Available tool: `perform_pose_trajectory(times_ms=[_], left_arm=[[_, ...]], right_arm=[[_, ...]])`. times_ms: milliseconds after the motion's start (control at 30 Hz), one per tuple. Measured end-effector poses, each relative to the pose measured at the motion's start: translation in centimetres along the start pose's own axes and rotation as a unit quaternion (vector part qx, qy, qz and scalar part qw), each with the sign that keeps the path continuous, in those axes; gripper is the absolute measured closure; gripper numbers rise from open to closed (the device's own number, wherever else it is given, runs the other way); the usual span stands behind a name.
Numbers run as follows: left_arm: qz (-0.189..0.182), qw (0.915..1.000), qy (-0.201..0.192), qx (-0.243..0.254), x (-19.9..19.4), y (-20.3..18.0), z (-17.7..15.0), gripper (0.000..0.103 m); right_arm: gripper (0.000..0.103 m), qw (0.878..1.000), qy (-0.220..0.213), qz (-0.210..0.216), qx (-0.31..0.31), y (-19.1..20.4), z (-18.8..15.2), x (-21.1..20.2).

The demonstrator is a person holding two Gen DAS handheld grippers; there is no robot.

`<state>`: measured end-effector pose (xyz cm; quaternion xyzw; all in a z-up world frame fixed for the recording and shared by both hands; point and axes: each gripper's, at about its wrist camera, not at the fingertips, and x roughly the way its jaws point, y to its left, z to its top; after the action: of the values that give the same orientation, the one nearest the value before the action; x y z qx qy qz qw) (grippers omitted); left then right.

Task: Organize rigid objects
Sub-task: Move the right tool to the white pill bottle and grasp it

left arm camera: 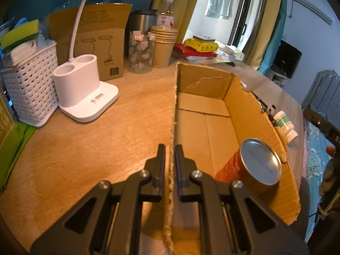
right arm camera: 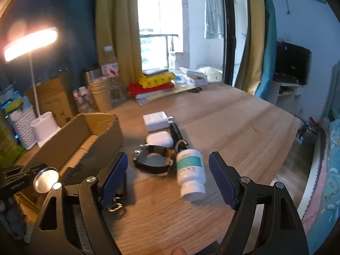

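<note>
**Left tool clamps the box wall, right tool spread over the bottle**

Our left tool (left arm camera: 170,150) is clenched on the near wall of the cardboard box (left arm camera: 250,114), one finger inside and one outside. Within the box a red can (left arm camera: 252,165) lies on its side against the far wall, its silver end facing us. Our right tool (right arm camera: 167,165) is released, its blue pads wide apart and touching nothing. Between them on the bench (right arm camera: 244,127) lies a white bottle (right arm camera: 191,172) with a green label, cap toward us. Just beyond it sit a black watch (right arm camera: 152,161), a white earbud case (right arm camera: 159,139), a white charger (right arm camera: 156,120) and a slim black item we cannot identify. Left of the box stand a white lamp base (left arm camera: 85,89) and a white basket (left arm camera: 29,93).
</note>
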<state>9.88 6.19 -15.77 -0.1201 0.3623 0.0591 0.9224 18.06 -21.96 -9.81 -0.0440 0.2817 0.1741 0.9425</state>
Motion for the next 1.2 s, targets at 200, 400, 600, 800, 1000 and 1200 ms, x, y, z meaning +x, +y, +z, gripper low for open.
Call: perform_pose_trajectory(times_ms=[200,400,600,800,1000,1200], left_arm=[[-0.002,1.0,0.002,0.001,0.0,-0.1,0.0,0.094],[-0.005,0.9999,0.009,0.004,0.3,-0.3,-0.1,0.094],[-0.005,0.9999,0.006,0.007,0.2,-0.4,-0.1,0.094],[-0.006,0.9999,0.006,0.007,0.2,-0.4,-0.1,0.094],[-0.005,0.9999,0.006,0.007,0.2,-0.4,-0.1,0.094],[-0.006,0.9999,0.006,0.008,0.1,-0.3,-0.2,0.094]], right_arm=[[0.022,1.0,0.019,-0.011,0.01,-1.0,-0.7,2.1],[0.022,0.999,0.038,-0.025,0.019,-2.3,-1.2,4.1],[0.022,0.997,0.064,-0.026,0.032,-3.2,-1.2,6.0],[0.025,0.995,0.092,-0.022,0.024,-2.8,-0.9,7.5],[0.038,0.993,0.112,-0.027,0.011,-2.3,-1.1,8.4],[0.052,0.992,0.121,-0.037,0.01,-2.4,-1.1,8.9]])
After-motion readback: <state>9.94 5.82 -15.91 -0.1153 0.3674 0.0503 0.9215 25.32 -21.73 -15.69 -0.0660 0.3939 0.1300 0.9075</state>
